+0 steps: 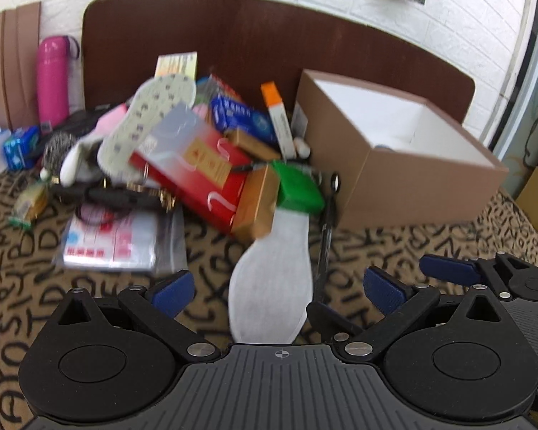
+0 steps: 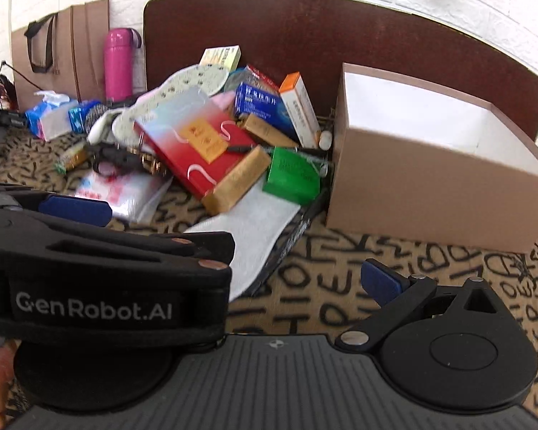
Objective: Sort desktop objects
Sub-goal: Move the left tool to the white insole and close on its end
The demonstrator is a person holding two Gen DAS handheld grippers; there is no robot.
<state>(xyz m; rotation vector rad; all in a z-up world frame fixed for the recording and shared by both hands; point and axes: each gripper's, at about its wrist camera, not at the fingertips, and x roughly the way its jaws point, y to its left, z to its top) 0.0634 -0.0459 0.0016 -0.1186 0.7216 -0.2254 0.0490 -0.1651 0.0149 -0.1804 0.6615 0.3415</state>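
1. White insole (image 1: 270, 286) is lying straight ahead, between the spread, empty fingers of the left gripper (image 1: 279, 286).
2. Right gripper (image 2: 305, 276) is hovering released, empty, beside it.
3. Pinching the insole's near edge is advisable.
4. Open brown box (image 1: 405, 179) is standing ahead-right; patterned cloth (image 1: 430, 243) between is offering room.

Left gripper (image 1: 275, 288) hangs low over the bench (image 1: 394, 247), jaws wide apart with nothing between them, a white insole (image 1: 270, 294) lying flat just ahead. Messy pile behind it, red box (image 1: 201, 172) on top, open brown box (image 1: 398, 157) toward the right edge.
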